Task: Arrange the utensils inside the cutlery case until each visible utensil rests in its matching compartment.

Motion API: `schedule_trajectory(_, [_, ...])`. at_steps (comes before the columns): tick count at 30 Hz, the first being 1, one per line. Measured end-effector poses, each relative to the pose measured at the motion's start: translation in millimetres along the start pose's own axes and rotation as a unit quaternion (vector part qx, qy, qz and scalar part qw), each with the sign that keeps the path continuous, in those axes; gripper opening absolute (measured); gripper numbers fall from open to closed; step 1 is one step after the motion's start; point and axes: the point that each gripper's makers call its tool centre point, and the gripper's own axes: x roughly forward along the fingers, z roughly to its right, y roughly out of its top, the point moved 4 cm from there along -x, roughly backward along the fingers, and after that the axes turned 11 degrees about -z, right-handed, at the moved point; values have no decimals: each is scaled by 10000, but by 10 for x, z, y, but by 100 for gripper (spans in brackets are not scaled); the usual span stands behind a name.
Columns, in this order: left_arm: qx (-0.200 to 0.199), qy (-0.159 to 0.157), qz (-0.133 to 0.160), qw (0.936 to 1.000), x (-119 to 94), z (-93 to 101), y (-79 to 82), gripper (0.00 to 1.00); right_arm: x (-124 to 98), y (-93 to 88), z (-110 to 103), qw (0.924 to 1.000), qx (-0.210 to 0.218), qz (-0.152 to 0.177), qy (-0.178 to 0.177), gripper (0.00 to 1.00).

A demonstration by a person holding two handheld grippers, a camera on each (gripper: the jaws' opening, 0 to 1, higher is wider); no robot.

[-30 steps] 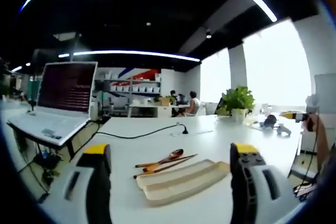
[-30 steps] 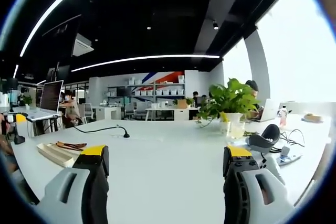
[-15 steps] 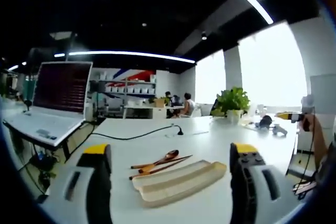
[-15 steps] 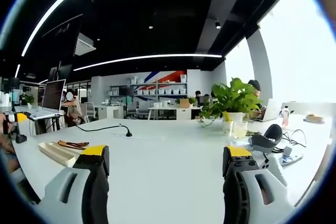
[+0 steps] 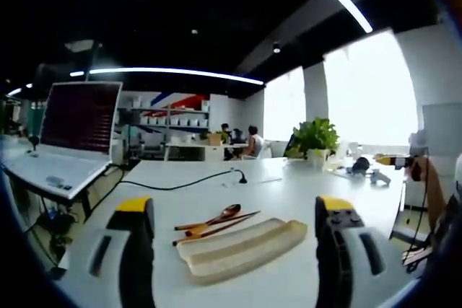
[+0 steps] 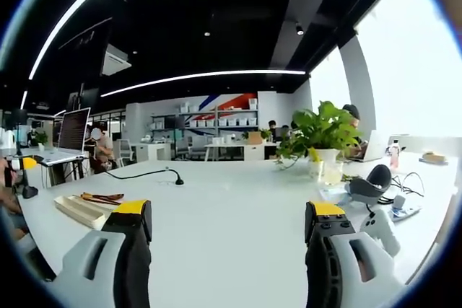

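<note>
Cutlery case (image 5: 238,250) lies on the white table (image 5: 289,192) in the left gripper view, directly ahead and between the jaws of the left gripper (image 5: 234,250), which stands released and grasps nothing. A wooden spoon (image 5: 216,216) and chopsticks (image 5: 220,226) rest on the table just beyond the case's far long edge — outside it, so no utensil is yet in a compartment. A black cable (image 5: 191,184) crosses the table farther back, and a laptop (image 5: 68,135) stands well off to one side. In the right gripper view, the right gripper (image 6: 229,257) is likewise released and empty over bare table; the case and utensils appear small at the view's left side, near the table edge. A potted plant (image 6: 321,142) and headphones (image 6: 372,182) sit well apart from the work. Likely faults: the thin chopsticks may roll or slip from a loose pinch, and a push on the light case could slide it toward the near edge. Open room is ample on the far side of the case.
</note>
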Motion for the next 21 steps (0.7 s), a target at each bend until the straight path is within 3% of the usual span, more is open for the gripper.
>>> schedule_trajectory(3, [19,35,62,10000,-2,-13,17,98,-5,2,-32,10000,-15,-9,83,91])
schedule_trajectory(7, [40,124,-135,9998,11,-55,-51,97,-3,41,-37,9999,-38,53,77,91])
schedule_trajectory(12, [61,403,-89,9991,-36,-174,-40,97,46,123,-127,9997,-179,29,187,91])
schedule_trajectory(21, [50,302,-94,9995,-19,-165,-49,97,144,381,-306,9980,-524,130,324,91])
